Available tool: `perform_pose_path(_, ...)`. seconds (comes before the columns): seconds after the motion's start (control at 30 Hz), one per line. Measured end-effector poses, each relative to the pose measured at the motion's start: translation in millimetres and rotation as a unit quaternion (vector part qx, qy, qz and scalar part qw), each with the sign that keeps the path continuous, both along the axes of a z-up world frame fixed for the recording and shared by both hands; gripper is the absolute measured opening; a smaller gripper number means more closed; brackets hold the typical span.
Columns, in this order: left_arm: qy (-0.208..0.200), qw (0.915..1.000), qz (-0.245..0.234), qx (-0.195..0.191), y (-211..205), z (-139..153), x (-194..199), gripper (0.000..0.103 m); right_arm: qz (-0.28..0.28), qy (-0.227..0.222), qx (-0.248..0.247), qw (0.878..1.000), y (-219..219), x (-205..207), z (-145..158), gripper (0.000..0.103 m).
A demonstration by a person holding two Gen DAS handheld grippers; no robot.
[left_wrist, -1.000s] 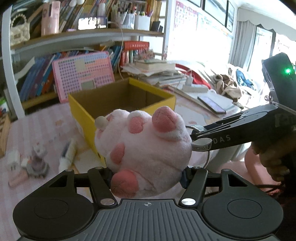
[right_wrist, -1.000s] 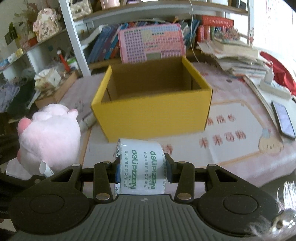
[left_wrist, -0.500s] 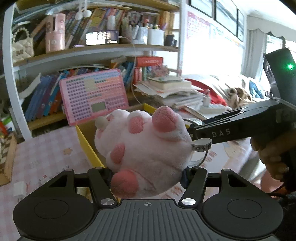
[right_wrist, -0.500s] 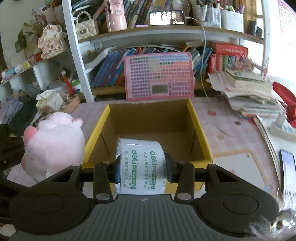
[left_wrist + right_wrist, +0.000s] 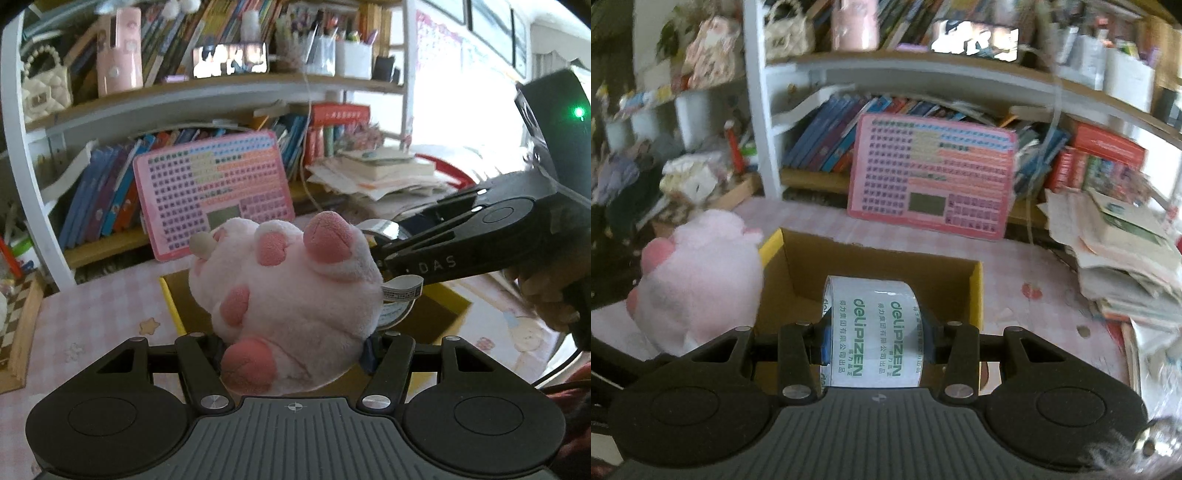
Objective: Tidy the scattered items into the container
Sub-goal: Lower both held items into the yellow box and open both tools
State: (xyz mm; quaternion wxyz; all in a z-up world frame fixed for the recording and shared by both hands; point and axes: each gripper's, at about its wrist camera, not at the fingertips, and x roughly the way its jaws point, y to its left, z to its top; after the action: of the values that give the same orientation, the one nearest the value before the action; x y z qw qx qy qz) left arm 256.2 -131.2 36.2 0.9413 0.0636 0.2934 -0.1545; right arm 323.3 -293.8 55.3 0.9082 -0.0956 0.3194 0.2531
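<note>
Now that both hands have swung in over the yellow box (image 5: 173,306), left view: left hand-held gripper (image 5: 293,341) clamps the pink plush (image 5: 291,295) above it; right view: right hand-held gripper (image 5: 877,341) pinches the tape roll (image 5: 873,325) over the box opening; drops look next.

The desk (image 5: 1052,280), under a pink checked cloth, carries a yellow cardboard box (image 5: 977,295) mid-desk, a pink keyboard toy (image 5: 934,177) propped at its back edge, and stacked papers (image 5: 1123,258) toward its right edge.
</note>
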Motion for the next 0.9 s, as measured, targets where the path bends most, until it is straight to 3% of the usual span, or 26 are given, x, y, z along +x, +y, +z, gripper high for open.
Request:
perform_pose_path(0.23,0.054,0.9975,0.005,0.046,-12,-26,41,0.064,0.064,0.027,-0.077,0.995,24,53,-31,0.040)
perform_pose_path(0.47,0.108,0.9917,0.010,0.070,-7,-47,76,0.066,0.116,0.073,-0.156,0.978,47,87,-66,0.041)
perform_pose_path(0.63,0.119,0.9873,-0.005,0.106,-19,-54,80,0.069,0.136,0.094,-0.177,0.970,51,89,-81,0.041)
perform_pose_path(0.8,0.124,0.9866,-0.004,0.106,-20,-53,80,0.074,0.134,0.098,-0.174,0.971,51,91,-82,0.042)
perform_pose_path(0.9,0.125,0.9860,0.005,0.111,-22,-52,80,0.083,0.132,0.092,-0.170,0.972,50,91,-80,0.054)
